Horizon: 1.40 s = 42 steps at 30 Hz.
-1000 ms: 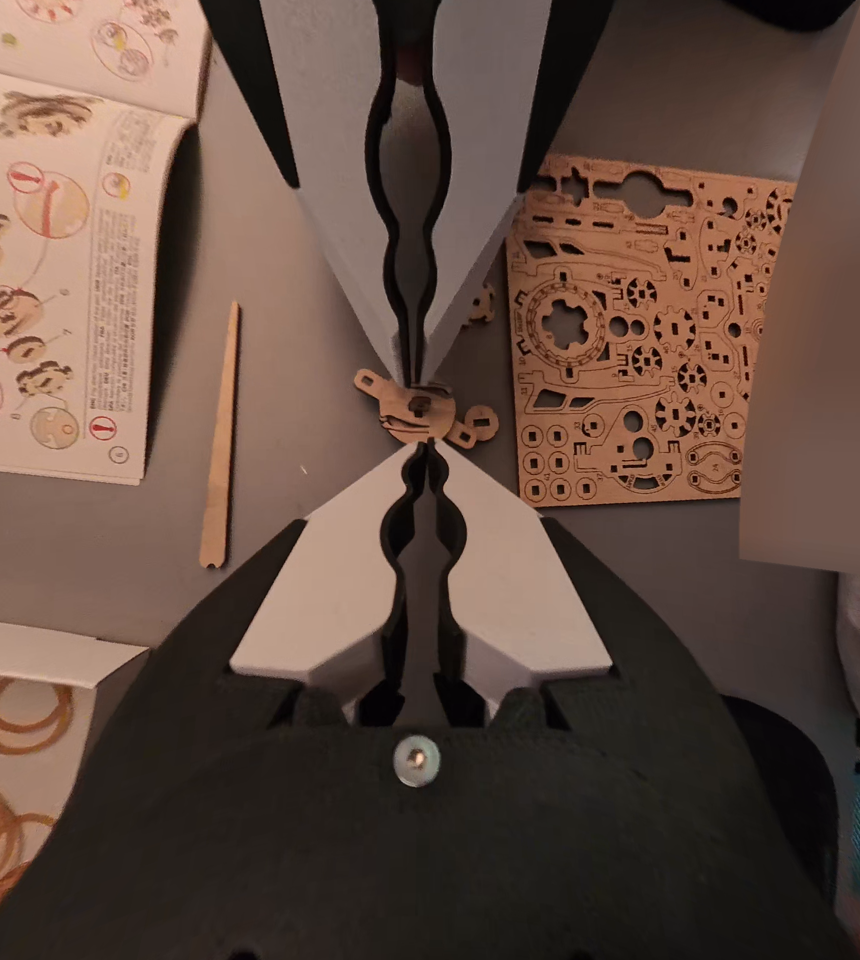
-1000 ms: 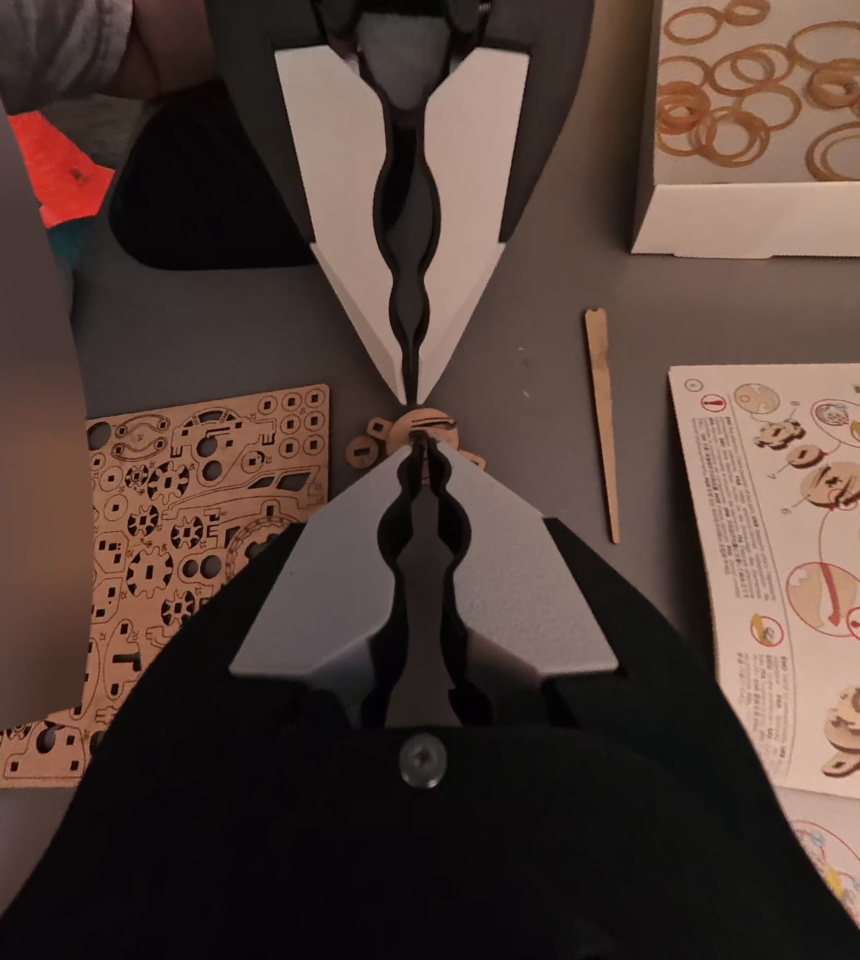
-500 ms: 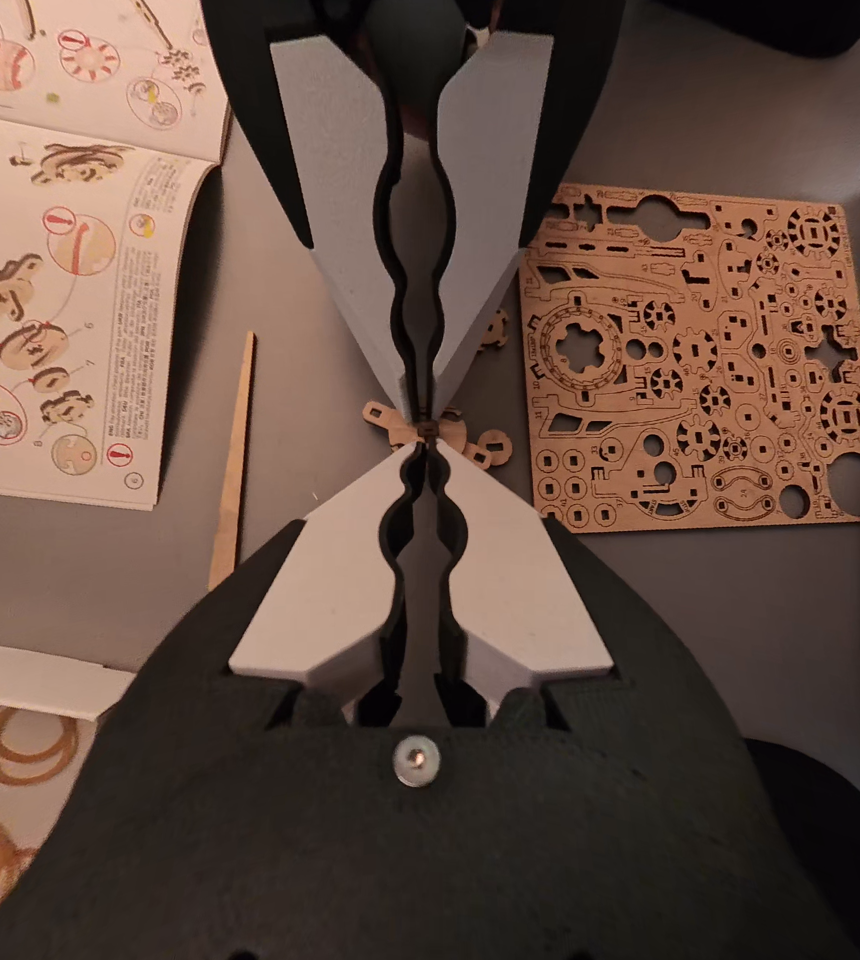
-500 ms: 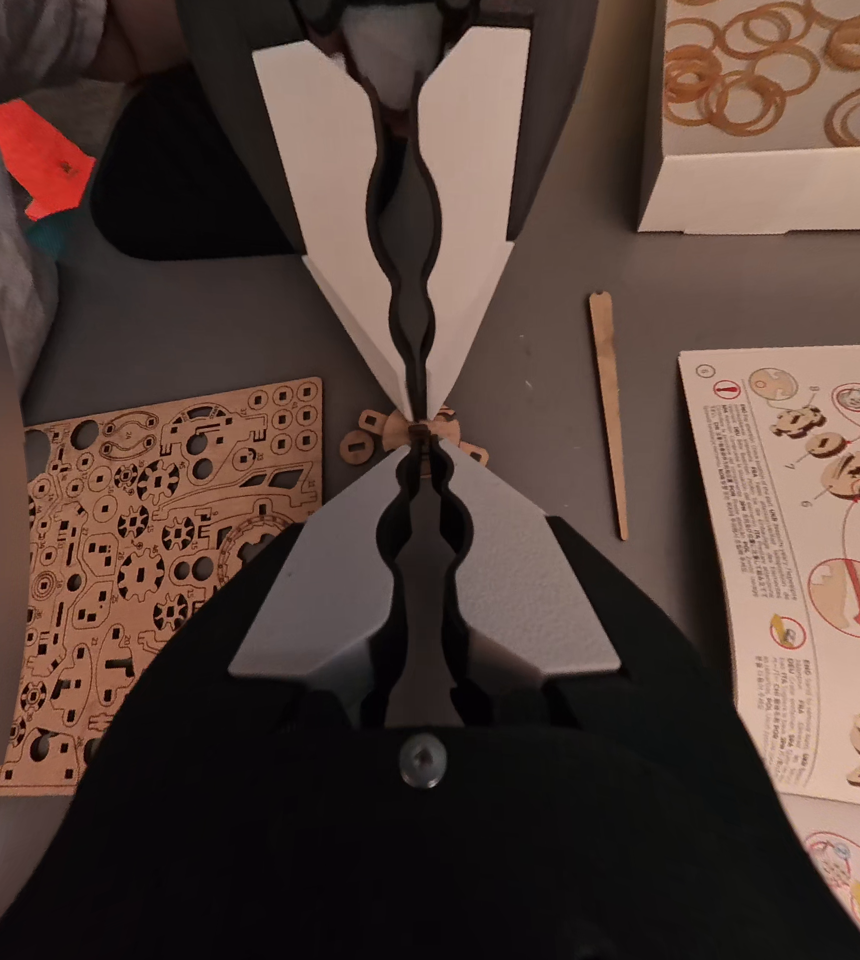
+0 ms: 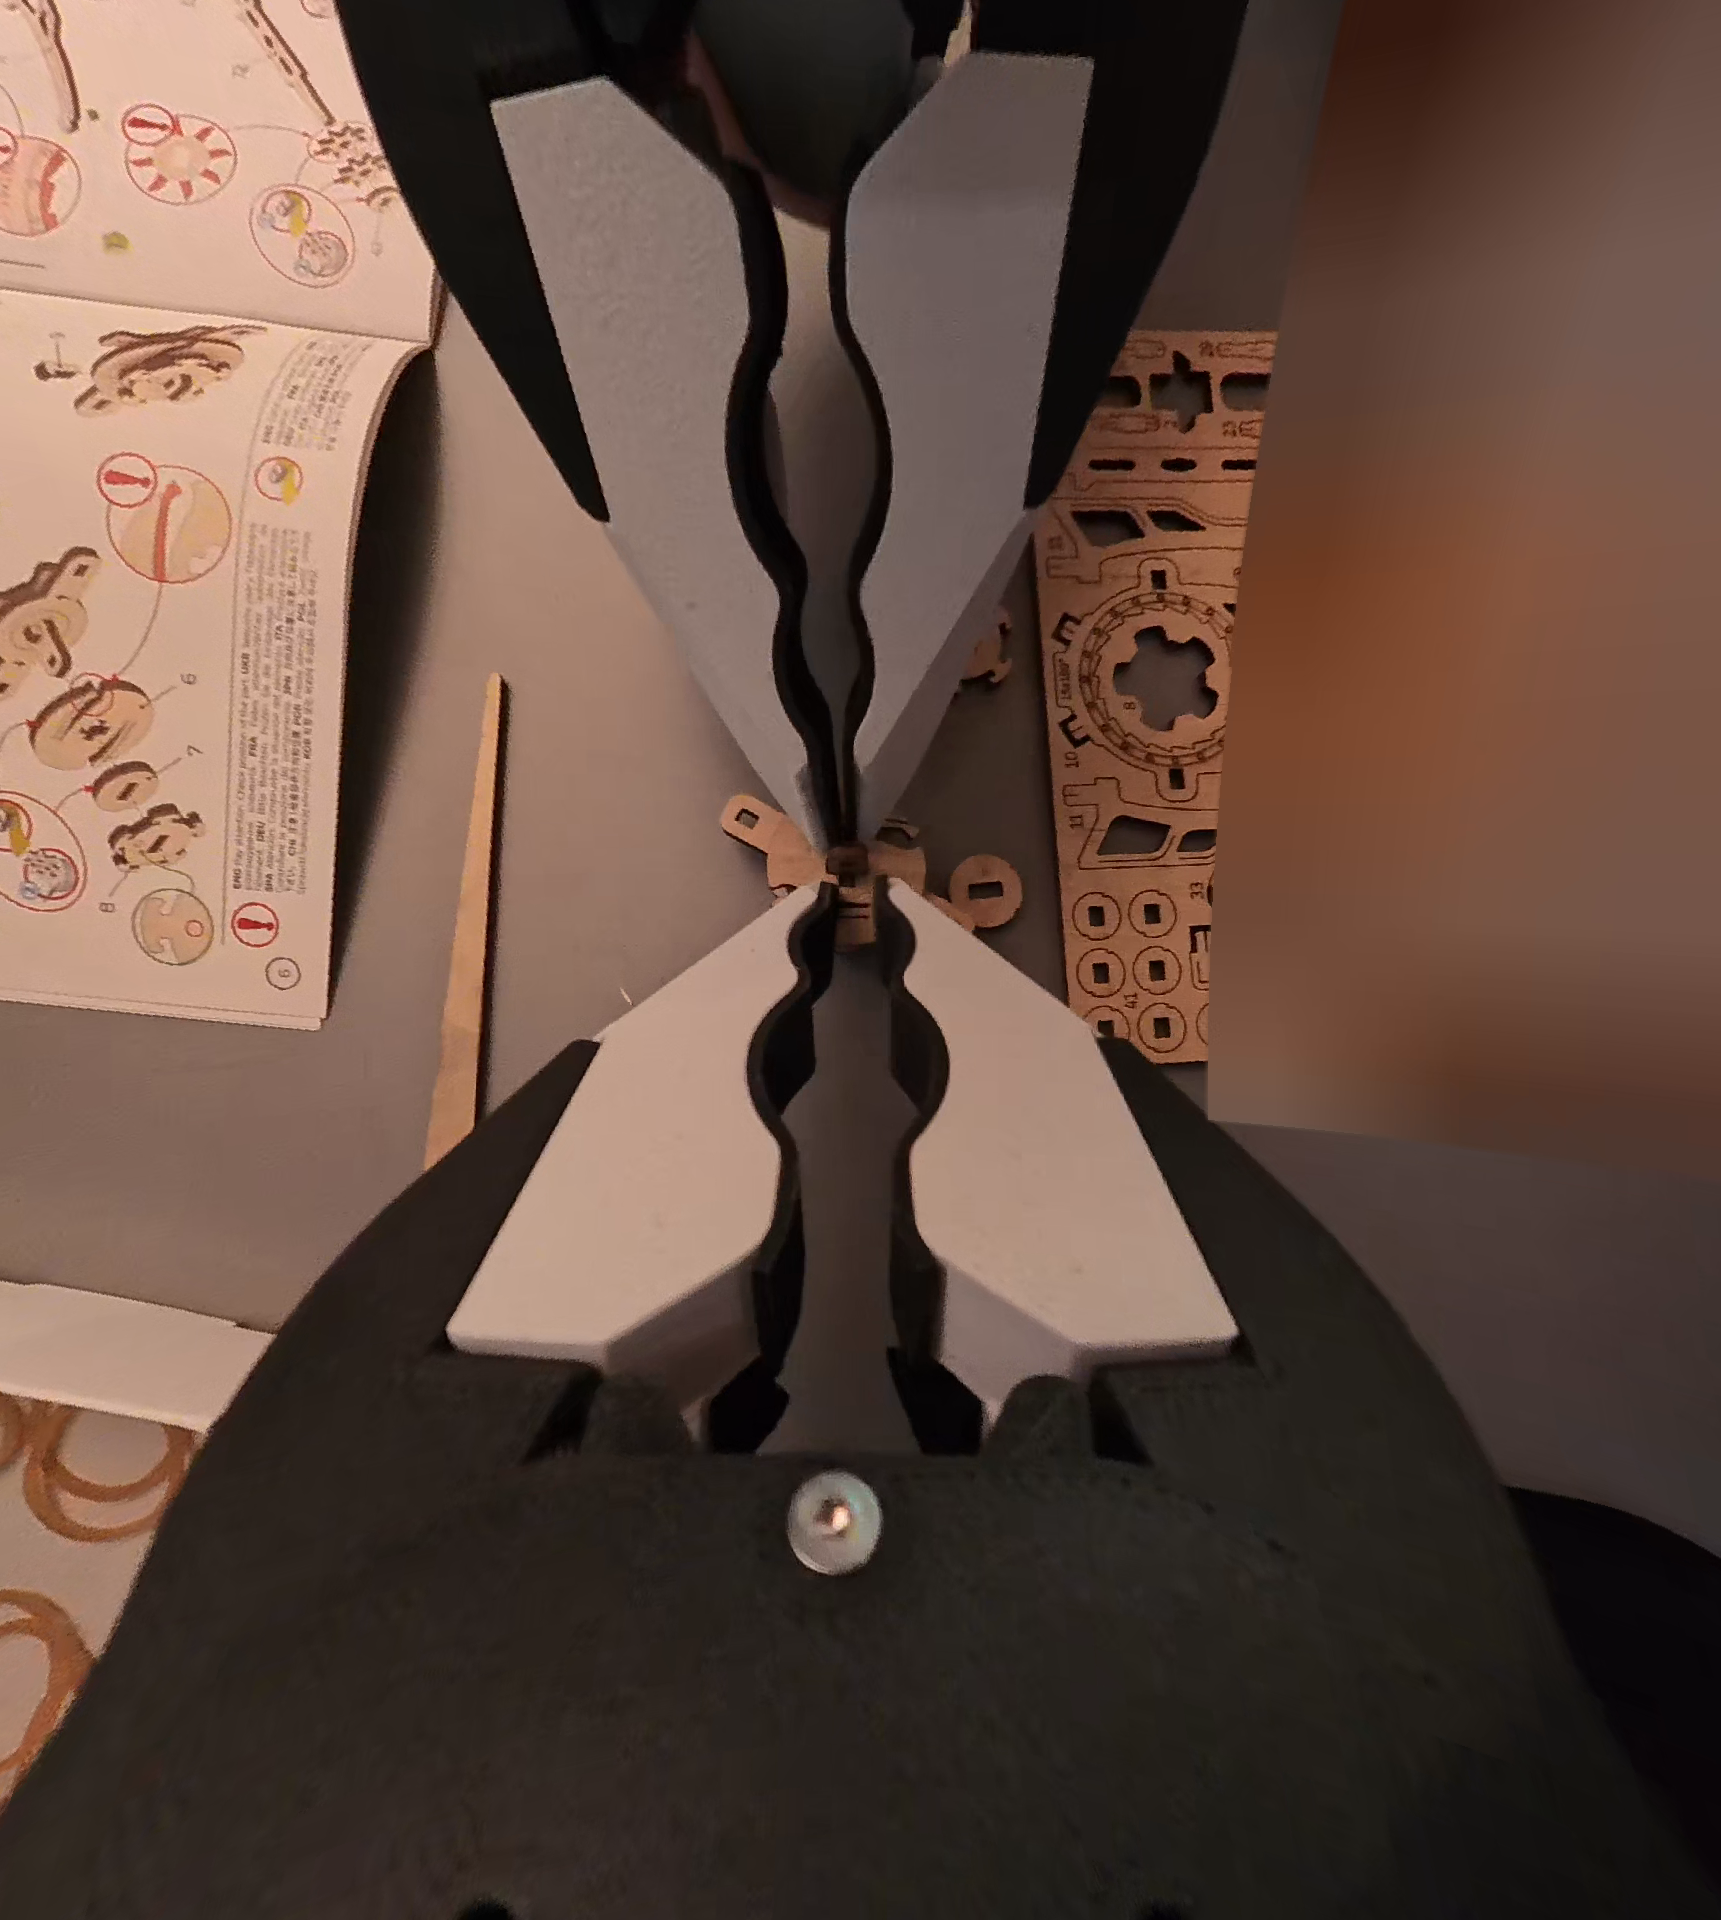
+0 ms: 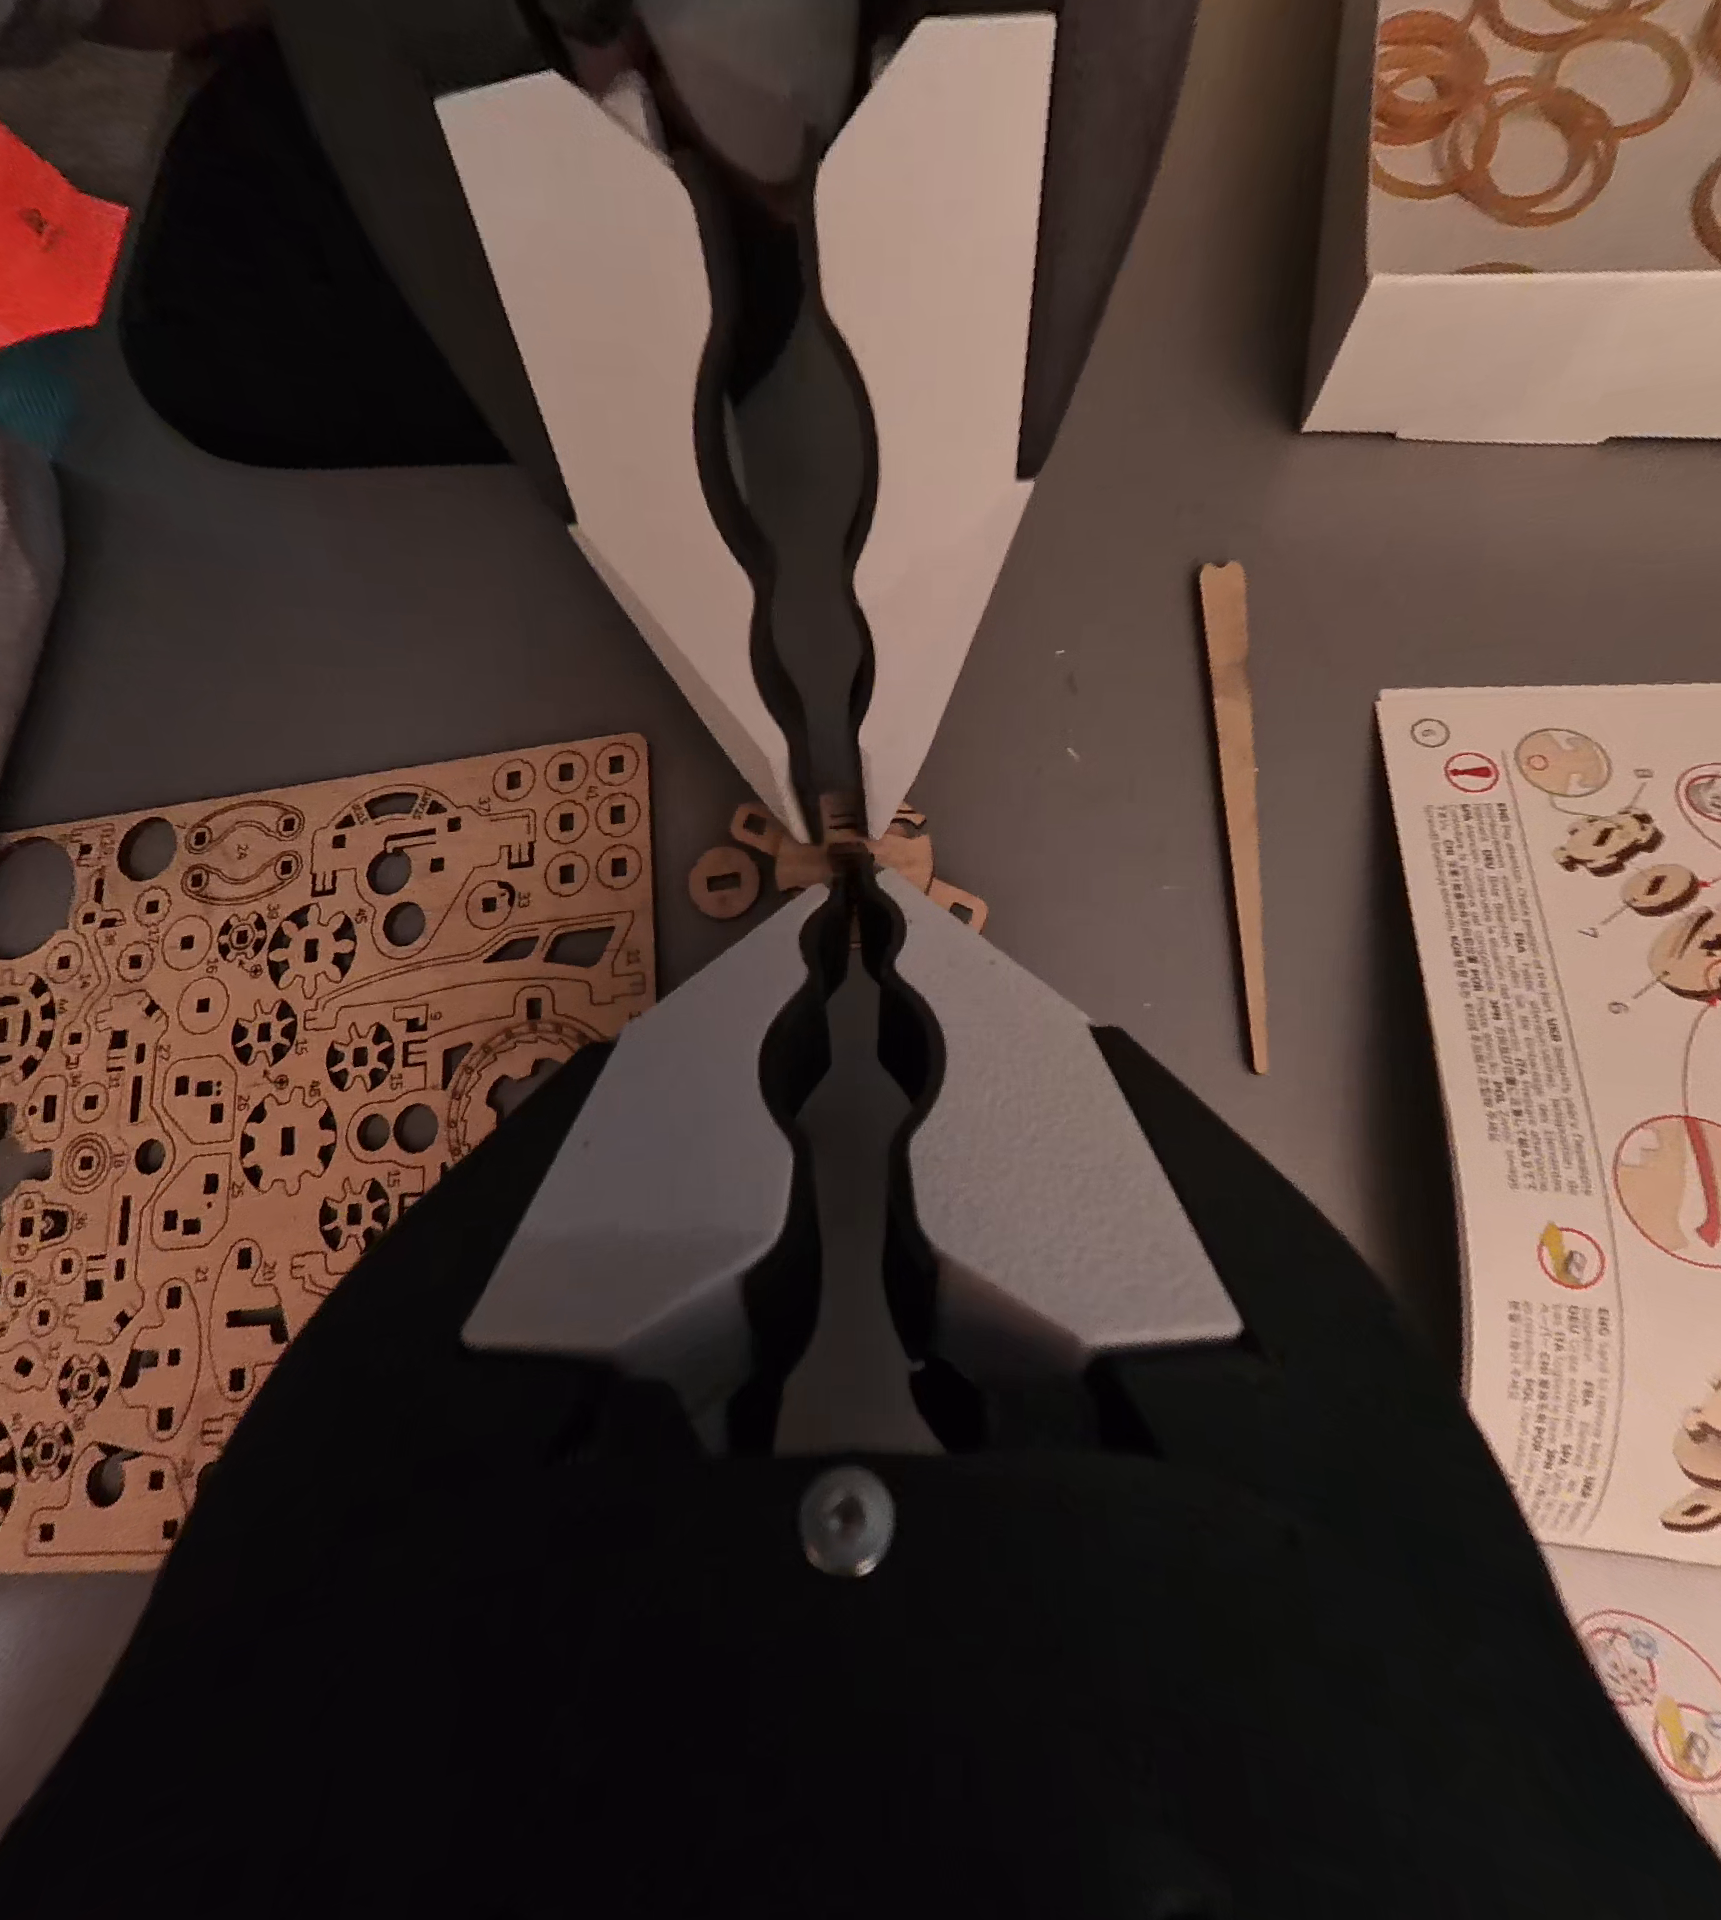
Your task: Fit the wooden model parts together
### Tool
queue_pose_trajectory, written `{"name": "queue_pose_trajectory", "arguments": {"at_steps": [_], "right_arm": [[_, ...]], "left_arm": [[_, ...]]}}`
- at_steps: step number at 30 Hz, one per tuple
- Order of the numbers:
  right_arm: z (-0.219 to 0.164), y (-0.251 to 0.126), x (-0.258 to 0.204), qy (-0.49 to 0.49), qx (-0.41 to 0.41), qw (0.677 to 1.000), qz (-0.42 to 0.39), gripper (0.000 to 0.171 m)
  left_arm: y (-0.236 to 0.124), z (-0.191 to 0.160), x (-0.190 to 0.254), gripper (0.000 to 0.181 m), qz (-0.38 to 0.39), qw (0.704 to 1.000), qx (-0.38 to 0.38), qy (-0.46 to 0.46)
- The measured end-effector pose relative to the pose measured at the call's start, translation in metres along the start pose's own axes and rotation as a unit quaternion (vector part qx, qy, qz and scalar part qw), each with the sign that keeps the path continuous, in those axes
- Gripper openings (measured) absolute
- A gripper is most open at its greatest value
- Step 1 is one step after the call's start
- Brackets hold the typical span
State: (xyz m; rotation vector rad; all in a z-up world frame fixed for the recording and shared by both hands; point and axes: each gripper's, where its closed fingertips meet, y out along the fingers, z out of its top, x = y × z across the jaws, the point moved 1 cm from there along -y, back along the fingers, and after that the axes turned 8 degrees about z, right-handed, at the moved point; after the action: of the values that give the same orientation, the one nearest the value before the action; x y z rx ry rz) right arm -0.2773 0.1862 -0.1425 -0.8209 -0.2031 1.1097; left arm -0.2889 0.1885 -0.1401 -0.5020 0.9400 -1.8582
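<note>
Nearest in the left wrist view, the left claw (image 5: 848,914) is clenched on a small wooden model part (image 5: 854,902), held just above the grey table (image 5: 160,1143). Tip to tip with it, the right claw (image 6: 848,896) pinches the same little assembly from the far side. Loose wooden pieces (image 5: 984,891) lie just beneath. Beyond on the right sits the cut-out parts sheet (image 5: 1142,727); on the left, a wooden stick (image 5: 469,935) and the open instruction booklet (image 5: 108,644).

Small pale wooden model parts (image 5: 851,894), slotted tabs, seemingly joined, pinched between opposing tips above grey table
</note>
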Motion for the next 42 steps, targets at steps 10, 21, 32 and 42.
{"name": "queue_pose_trajectory", "arguments": {"at_steps": [10,21,32,42], "right_arm": [[0.0019,-0.0001,0.0003,0.009,0.004,1.0,0.017,0.001],[0.0012,-0.003,0.0019,-0.019,0.013,1.0,0.02,0.006],[-0.0023,-0.0031,-0.0001,-0.024,0.003,1.0,0.014,0.005],[-0.0038,-0.0026,-0.0004,-0.031,-0.015,0.999,0.001,0.007]], "left_arm": [[0.0003,0.0001,-0.0012,0.003,0.002,1.0,0.005,0.008],[0.0026,0.0025,-0.0011,0.007,0.006,1.0,0.014,0.021],[0.0037,0.0046,-0.0003,0.007,0.029,0.999,0.017,0.039],[0.0039,0.0044,-0.0002,0.007,0.036,0.999,0.013,0.024]]}}
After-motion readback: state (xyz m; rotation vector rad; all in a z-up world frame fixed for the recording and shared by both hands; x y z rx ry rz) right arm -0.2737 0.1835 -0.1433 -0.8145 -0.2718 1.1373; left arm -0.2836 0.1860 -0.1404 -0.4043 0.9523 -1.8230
